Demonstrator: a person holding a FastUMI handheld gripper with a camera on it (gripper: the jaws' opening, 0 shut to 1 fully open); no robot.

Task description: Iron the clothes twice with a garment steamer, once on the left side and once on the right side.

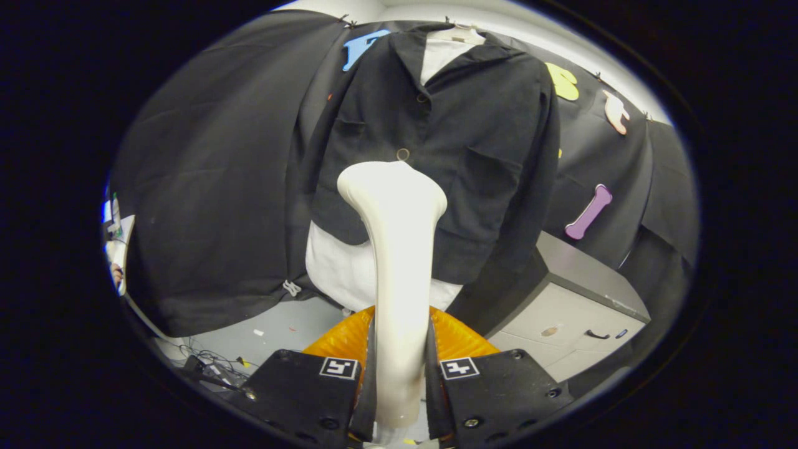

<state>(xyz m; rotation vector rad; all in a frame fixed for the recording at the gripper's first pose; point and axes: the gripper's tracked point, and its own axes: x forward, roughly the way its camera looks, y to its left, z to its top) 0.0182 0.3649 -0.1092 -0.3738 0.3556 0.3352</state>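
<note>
A black jacket [449, 143] over a white shirt [349, 274] hangs against the black cloth wall in the frame's upper centre, with a grey drawer cabinet [580, 312] at lower right. The gripper [399, 374] points level at the jacket, its fingers clenched on the white garment steamer [396, 249], whose head sits at the jacket's front.

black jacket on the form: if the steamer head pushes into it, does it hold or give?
Likely gives. The jacket hangs loose on a white form, hem free, so the cloth probably shifts and bunches. Its creases and pocket folds suggest soft, floppy fabric. The form behind may offer some backing. The gripper has its jaws shut on the steamer, whose head sits at the jacket's lower front.
</note>
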